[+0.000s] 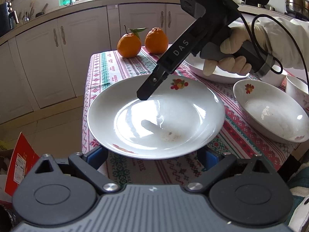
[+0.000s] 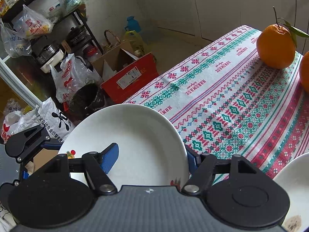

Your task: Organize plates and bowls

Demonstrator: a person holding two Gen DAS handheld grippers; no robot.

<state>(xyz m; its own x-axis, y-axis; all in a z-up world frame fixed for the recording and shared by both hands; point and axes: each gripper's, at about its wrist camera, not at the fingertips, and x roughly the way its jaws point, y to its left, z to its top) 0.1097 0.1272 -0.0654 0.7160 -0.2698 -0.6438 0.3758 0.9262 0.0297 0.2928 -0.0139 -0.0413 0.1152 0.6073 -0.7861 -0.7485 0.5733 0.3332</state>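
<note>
White plate lying flat, rim between right tool fingers, jaws spread, left tool open beneath near rim, bowl beside.

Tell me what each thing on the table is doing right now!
Plate: dirty with crumbs, its rim between the jaws of the right gripper.
Left gripper: jaws open, under the plate's near edge.
Small bowl: upright, empty, on the tablecloth.
Two oranges: standing apart at the far end.
</note>
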